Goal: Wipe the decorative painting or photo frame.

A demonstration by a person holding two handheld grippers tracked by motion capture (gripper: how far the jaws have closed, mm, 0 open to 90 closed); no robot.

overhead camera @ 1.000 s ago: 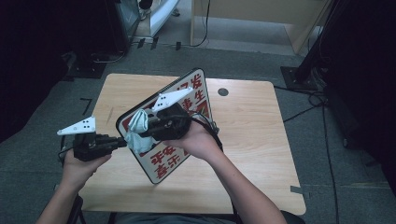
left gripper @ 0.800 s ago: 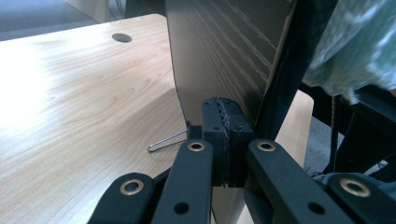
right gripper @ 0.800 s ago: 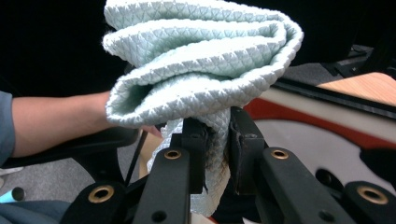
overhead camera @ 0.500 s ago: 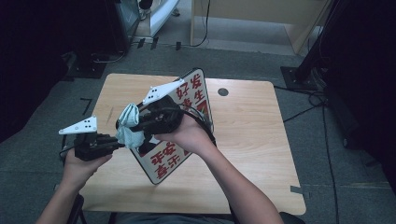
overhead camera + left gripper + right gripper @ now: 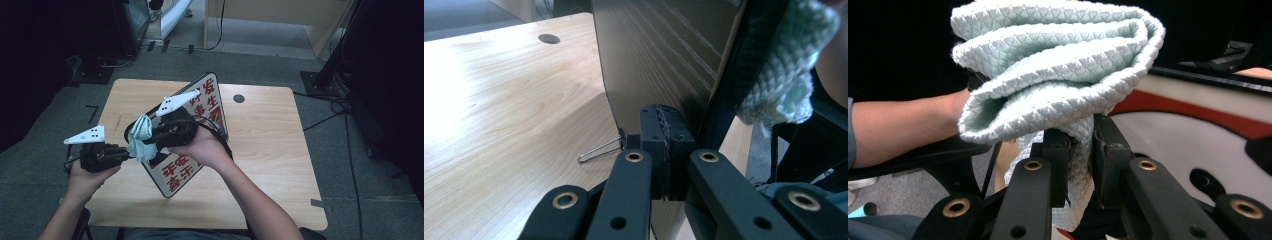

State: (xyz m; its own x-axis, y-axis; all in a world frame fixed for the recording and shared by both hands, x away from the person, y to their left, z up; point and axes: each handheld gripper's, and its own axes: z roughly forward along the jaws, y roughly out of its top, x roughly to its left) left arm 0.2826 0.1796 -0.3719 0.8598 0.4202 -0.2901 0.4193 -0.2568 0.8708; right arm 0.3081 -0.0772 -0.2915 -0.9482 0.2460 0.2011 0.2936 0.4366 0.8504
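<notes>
The high view looks forward and down on the whole table (image 5: 280, 165) from above the person's side. Each gripper view sits close behind its own jaws — both share the pale green cloth (image 5: 1058, 65) and the board (image 5: 659, 55), seen very near.

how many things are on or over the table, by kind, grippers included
grippers: 2, the left gripper clamped on the sign's edge and the right gripper pinching the cloth
signs: 1, the sign with red characters, held tilted
cloths: 1, the pale green cloth
tables: 1, the wooden table
total: 5
</notes>
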